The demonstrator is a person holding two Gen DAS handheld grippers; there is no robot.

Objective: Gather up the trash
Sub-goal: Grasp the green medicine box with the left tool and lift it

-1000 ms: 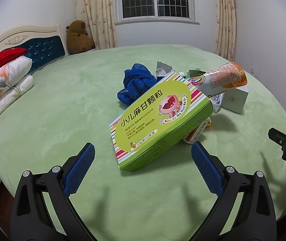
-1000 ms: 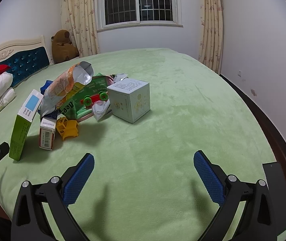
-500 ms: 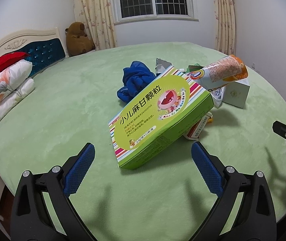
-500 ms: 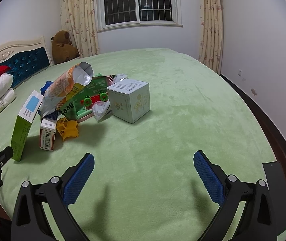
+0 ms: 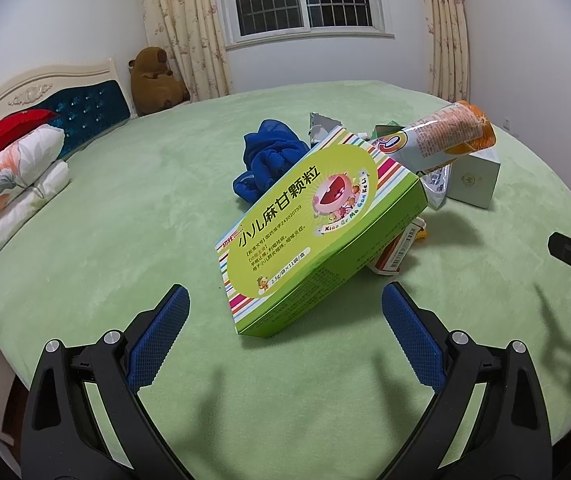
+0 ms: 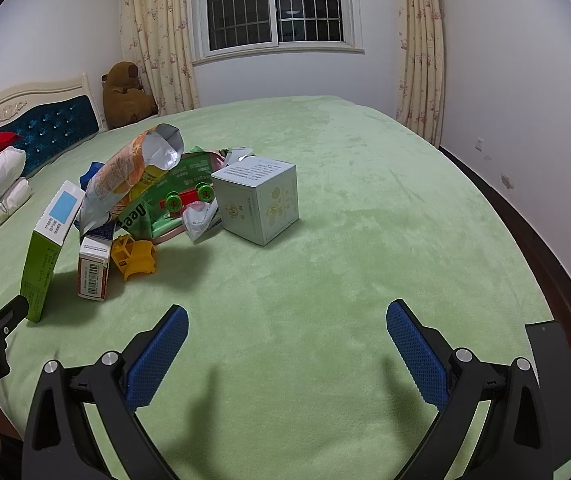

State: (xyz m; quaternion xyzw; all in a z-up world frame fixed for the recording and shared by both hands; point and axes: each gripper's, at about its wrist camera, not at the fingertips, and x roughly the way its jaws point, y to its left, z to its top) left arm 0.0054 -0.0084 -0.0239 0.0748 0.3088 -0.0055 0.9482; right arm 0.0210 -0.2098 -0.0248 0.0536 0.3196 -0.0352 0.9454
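Trash pile mid-bed (image 6: 345, 280): green medicine box (image 5: 317, 232) propped tilted on small carton (image 6: 93, 272). Left gripper (image 5: 283, 320) and right gripper (image 6: 287, 328) both spread wide, empty. Risk: nudging box topples snack bag (image 6: 133, 176).

Left claw (image 5: 283, 312) and right claw (image 6: 287, 330) both gape wide, empty

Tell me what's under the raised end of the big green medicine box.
The green medicine box leans on a small red-and-white carton, with a yellow toy truck beside it. Whatever lies deeper under the box is hidden.
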